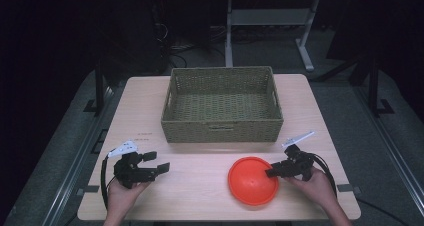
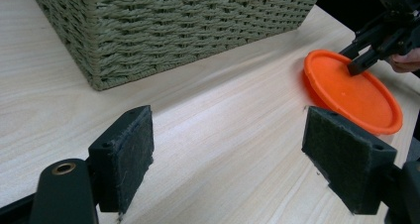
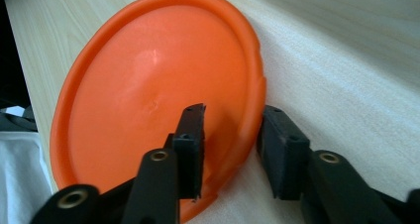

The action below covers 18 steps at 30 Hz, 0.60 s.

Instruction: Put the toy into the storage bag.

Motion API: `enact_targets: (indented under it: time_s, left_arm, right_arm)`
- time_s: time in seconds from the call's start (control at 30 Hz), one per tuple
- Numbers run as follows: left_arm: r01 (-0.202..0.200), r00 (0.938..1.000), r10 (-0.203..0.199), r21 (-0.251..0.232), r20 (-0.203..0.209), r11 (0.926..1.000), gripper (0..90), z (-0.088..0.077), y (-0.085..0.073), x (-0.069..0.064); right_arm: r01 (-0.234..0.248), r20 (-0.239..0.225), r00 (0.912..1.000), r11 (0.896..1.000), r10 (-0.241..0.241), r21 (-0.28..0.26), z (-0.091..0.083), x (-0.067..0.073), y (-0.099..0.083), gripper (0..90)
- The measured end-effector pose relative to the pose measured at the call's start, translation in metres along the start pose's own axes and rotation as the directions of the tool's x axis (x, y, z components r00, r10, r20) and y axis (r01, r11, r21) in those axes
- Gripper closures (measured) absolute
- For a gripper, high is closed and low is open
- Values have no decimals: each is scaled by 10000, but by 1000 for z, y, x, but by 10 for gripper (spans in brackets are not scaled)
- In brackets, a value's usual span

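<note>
At the left of the high view, the person's left hand [image 1: 122, 188] is holding the left gripper [image 1: 159, 163] low over the light wooden surface [image 1: 200, 186], near its front left corner, with a grey three-cornered plate on top and a cable looping down beside the wrist. Its jaws are standing wide apart with nothing between them; in the left gripper view the two dark felt pads [image 2: 126, 157] are framing bare wood.

Farther back, in the middle of the surface, a woven olive-green basket [image 1: 222, 128] is sitting with its long front wall facing the person and its inside showing nothing but weave.

In front of the basket and to the right, an orange plate [image 1: 250, 183] is lying near the front edge of the surface. The right gripper [image 1: 272, 172], held in the person's right hand [image 1: 315, 182], is reaching its jaws over the plate's right rim. In the right gripper view one jaw is sitting inside the orange plate [image 3: 148, 90] and the other outside it on the wood, straddling the rim; they are part-open, and whether the pads are pressing the rim cannot be told.
</note>
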<state>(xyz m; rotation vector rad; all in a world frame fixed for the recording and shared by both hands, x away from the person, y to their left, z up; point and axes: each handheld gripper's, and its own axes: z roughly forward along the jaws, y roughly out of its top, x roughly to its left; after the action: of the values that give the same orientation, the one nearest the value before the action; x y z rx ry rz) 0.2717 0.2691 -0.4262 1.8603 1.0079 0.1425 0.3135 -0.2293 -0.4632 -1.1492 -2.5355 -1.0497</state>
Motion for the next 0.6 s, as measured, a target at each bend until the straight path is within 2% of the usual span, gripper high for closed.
enact_targets:
  time_s: [0.1, 0.17, 0.23, 0.3, 0.5, 0.6]
  left_arm:
    - [-138, 9999, 138, -5, -101, 9999, 196, 0, 1, -1]
    - [-45, 9999, 43, -144, -95, 9999, 200, 0, 2, -1]
    - [-18, 10000, 16, -136, -93, 9999, 201, 1, 2, 0]
    - [-26, 9999, 24, -89, -146, 10000, 201, 1, 1, 0]
    - [-94, 9993, 76, -486, -361, 9988, 207, -6, 3, -1]
    - [-57, 9993, 40, -466, -362, 9989, 213, -5, 2, 0]
  right_arm:
    - [-228, -29, 9997, 9997, 229, 103, 1, -2, 2, 679]
    - [-320, -63, 9995, 9995, 320, -29, 1, -2, 3, 716]
    - [-622, -362, 9975, 9977, 612, -274, -2, -3, 4, 766]
    - [-835, -867, 9932, 9947, 781, -606, -7, -4, 5, 805]
    - [-339, -647, 9974, 9979, 302, -556, -12, 6, 13, 817]
    - [-100, -615, 9981, 9986, 68, -519, -14, 13, 19, 818]
